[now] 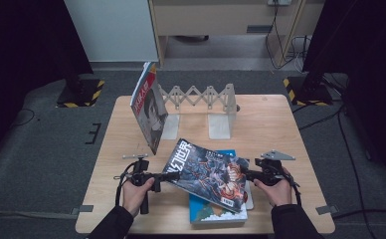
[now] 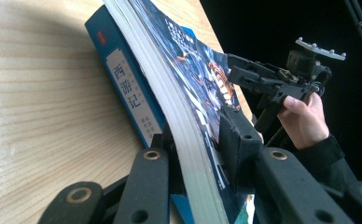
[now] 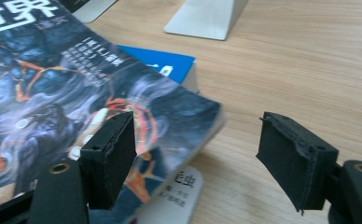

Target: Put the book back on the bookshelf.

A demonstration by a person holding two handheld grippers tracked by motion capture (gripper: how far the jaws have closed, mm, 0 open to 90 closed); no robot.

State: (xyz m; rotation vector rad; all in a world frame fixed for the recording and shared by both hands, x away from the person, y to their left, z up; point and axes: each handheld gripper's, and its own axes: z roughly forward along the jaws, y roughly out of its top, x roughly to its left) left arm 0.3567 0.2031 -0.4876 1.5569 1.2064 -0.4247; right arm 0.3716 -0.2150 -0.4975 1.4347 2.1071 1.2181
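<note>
A dark-covered magazine (image 1: 206, 174) lies tilted across a blue book (image 1: 216, 211) near the table's front edge, its left side raised. My left gripper (image 1: 165, 175) is shut on that left edge. In the left gripper view the jaws (image 2: 200, 135) clamp the thick page block of the magazine (image 2: 188, 79), with the blue book's spine (image 2: 123, 88) behind it. My right gripper (image 1: 245, 174) stands open at the magazine's right corner. In the right gripper view (image 3: 202, 140) one pad hovers over the cover (image 3: 53, 93) and the other over bare wood.
An expanding metal book rack (image 1: 201, 97) stands at the table's back, and a red-topped magazine (image 1: 148, 107) leans upright against its left end. A white book (image 3: 170, 196) peeks out under the dark magazine. Bare wooden table (image 1: 275, 129) lies to the right.
</note>
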